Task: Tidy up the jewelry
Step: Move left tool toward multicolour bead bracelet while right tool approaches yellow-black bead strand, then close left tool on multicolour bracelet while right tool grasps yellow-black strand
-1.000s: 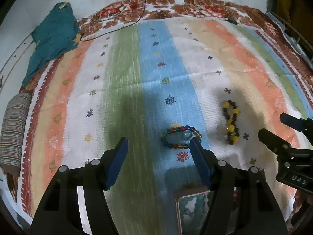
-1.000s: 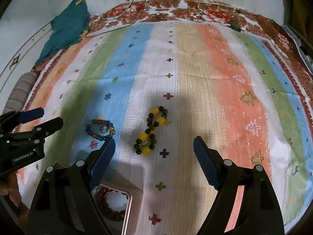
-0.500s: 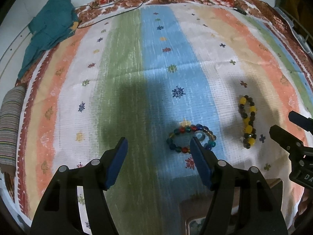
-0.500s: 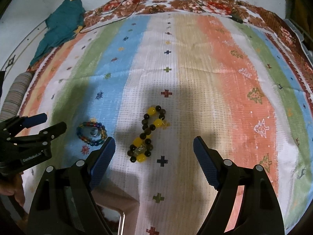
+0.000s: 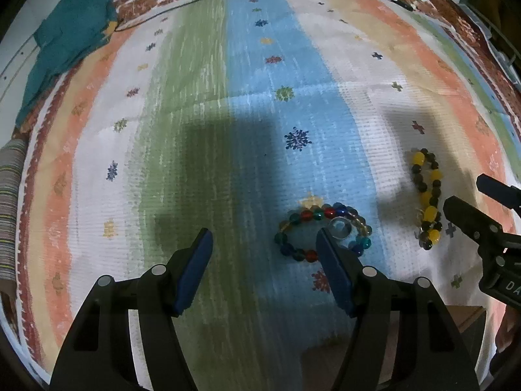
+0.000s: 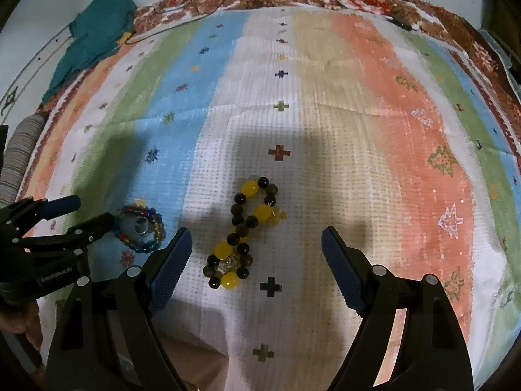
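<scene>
A multicoloured bead bracelet (image 5: pixel 320 232) with a silver ring (image 5: pixel 339 228) on it lies on the striped rug, just ahead of my left gripper's right finger. My left gripper (image 5: pixel 262 254) is open and empty. A yellow and black bead bracelet (image 6: pixel 242 233), twisted into a figure eight, lies between and ahead of my right gripper's fingers; it also shows in the left wrist view (image 5: pixel 426 197). My right gripper (image 6: pixel 255 252) is open and empty. The multicoloured bracelet also shows in the right wrist view (image 6: pixel 141 228), beside the left gripper (image 6: pixel 62 218).
The striped rug (image 6: pixel 358 97) covers the floor. A teal cloth (image 5: pixel 65 42) lies at the far left, with a black cable (image 5: pixel 182 0) near the rug's far edge. A striped roll (image 5: pixel 9 202) lies at the left edge. A box corner (image 5: pixel 465 319) shows near the bottom right.
Both grippers have pulled back and up from the box at the bottom; the bracelets now sit closer to the fingertips. The box with beads has slipped almost out of view.
</scene>
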`<state>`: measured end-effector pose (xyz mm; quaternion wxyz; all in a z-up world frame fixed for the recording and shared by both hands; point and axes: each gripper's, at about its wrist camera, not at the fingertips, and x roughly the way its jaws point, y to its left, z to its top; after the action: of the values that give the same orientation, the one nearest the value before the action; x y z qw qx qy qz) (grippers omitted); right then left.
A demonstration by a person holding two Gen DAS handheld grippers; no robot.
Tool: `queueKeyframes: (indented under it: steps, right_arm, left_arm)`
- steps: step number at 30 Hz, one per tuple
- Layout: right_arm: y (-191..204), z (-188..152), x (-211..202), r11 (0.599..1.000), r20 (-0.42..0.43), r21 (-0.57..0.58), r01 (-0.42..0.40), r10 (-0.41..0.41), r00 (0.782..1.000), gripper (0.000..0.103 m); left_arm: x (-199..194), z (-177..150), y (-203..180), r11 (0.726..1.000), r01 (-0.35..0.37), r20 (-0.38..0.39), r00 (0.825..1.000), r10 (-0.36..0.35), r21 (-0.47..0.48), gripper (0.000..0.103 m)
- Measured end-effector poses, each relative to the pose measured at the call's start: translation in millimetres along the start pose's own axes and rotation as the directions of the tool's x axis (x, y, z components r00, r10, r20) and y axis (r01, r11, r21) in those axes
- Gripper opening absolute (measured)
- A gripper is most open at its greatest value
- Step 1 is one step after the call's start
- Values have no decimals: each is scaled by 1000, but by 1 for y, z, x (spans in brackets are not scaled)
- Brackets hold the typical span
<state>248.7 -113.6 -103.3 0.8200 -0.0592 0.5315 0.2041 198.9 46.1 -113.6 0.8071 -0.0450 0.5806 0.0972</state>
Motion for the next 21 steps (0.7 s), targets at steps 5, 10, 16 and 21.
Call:
queueKeyframes:
  steps: [5, 10, 16, 21]
  right_arm:
    - [-4, 0, 13, 1000, -31, 19, -4, 4, 999, 82]
    - [-7, 1, 22, 999, -39, 47, -11, 13, 999, 80]
    - [-3, 4, 32, 999, -48, 38, -8, 10, 999, 57]
    - [-1, 8, 37, 999, -46, 21, -25, 26, 999, 29]
  left_arm:
    - [6, 2, 3, 1000, 20, -15, 1000, -20, -9, 66]
    - [16, 2, 4, 1000, -3, -33, 999, 3, -9, 66]
    - [26, 5, 2, 1000, -7, -35, 999, 7, 8, 61]
    - [28, 8, 1, 1000, 8, -23, 1000, -8, 4, 38]
